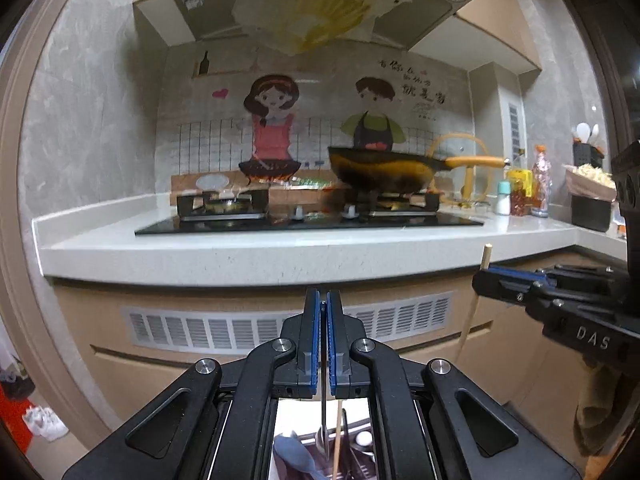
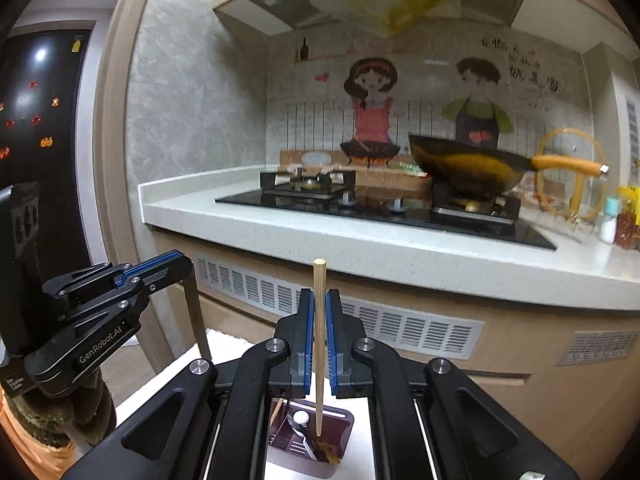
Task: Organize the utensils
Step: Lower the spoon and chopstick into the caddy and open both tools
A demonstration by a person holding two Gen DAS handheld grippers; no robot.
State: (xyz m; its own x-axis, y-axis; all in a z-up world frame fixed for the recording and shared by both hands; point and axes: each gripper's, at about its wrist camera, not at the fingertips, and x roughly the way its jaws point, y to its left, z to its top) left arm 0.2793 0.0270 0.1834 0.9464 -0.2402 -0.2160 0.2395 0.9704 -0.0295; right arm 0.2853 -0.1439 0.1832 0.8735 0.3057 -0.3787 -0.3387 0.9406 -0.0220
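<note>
My left gripper (image 1: 323, 300) is shut on a thin metal utensil handle (image 1: 323, 408) that hangs down below the fingers; it also shows in the right wrist view (image 2: 196, 320). My right gripper (image 2: 319, 300) is shut on a wooden chopstick (image 2: 319, 344), held upright; it also shows in the left wrist view (image 1: 476, 300). The chopstick's lower end is over a dark purple utensil holder (image 2: 344, 420) that has a spoon (image 2: 300, 420) and other utensils in it. The right gripper shows at the right of the left wrist view (image 1: 486, 276). The left gripper shows at the left of the right wrist view (image 2: 176, 264).
A white kitchen counter (image 1: 240, 252) with a black gas hob (image 1: 312, 220) runs ahead. A wok (image 1: 384, 172) with an orange handle sits on the right burner. Bottles (image 1: 520, 192) and a black utensil pot (image 1: 586, 152) stand at the right. Cabinet vents (image 1: 200, 332) are below.
</note>
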